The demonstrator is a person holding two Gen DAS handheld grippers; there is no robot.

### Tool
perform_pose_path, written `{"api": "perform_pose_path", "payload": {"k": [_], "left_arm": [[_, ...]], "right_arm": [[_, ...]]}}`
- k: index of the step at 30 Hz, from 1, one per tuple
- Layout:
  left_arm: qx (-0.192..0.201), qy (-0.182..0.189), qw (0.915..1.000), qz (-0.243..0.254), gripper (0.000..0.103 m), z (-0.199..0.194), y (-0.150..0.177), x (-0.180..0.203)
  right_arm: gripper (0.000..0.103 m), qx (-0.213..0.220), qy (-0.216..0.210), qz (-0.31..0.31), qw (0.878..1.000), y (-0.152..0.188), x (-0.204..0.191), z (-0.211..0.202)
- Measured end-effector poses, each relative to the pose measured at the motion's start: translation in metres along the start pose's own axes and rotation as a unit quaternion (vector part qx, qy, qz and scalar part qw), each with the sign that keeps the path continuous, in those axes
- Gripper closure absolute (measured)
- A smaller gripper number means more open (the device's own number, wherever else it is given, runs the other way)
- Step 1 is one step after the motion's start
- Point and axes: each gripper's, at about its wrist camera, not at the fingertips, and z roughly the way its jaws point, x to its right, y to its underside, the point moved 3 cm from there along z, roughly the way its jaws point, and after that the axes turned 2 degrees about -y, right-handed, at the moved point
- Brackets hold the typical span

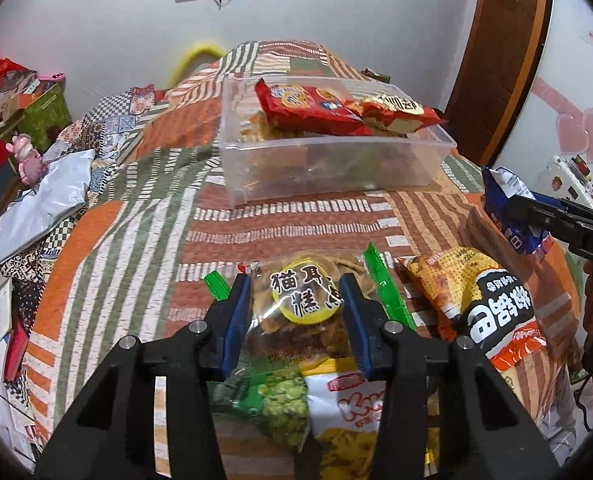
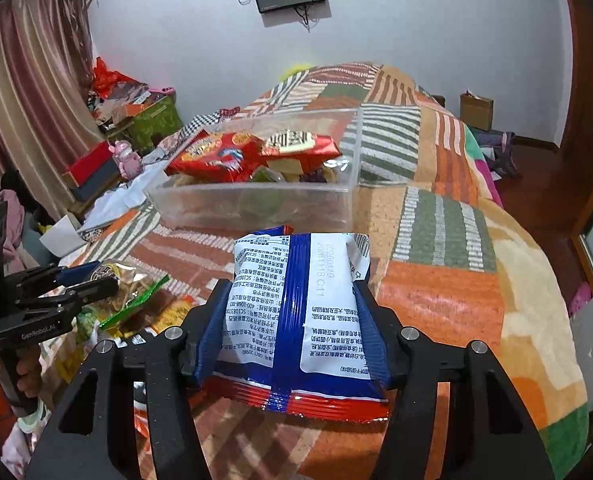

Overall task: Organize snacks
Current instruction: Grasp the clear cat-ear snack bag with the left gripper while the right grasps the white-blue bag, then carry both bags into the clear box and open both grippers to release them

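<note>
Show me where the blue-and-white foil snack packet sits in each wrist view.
Left wrist: blue-and-white foil snack packet at the right edge, clamped in the right gripper.
Right wrist: packet fills the lower centre, between that gripper's fingers.
Shared landmark: the clear plastic bin on the patchwork quilt, beyond the packet in both.

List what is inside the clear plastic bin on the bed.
Inside the clear bin, two red snack packets lie on top. Beneath them show yellowish and green snack bags, mostly covered, so how many there are cannot be told.
</note>
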Motion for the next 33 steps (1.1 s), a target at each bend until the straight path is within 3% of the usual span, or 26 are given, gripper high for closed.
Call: {"api": "perform_pose_path", "payload": {"k": [9, 18, 23, 33], "left_arm": [[0.033, -0.007, 0.9993, -0.017, 0.06, -0.018, -0.021, -0.014], [0.077, 0.007, 0.997, -0.009, 0.06, -0.026, -0.069, -0.003], [0.089, 0.017, 0.9958, -0.007, 0.06, -0.013, -0.097, 0.003], [0.069, 0.013, 0.9973, -0.025, 0.06, 0.039, -0.142, -0.008]], "right_arm": [[0.047, 0.011, -0.007, -0.01, 1.0, -0.015, -0.009, 0.001], [0.047, 0.027, -0.022, -0.019, 0.999, -0.049, -0.016, 0.011], [0.047, 0.031, -0.023, -0.032, 0.999, -0.07, -0.022, 0.024], [0.047, 0.009, -0.015, -0.041, 0.999, -0.113, -0.017, 0.072]]}}
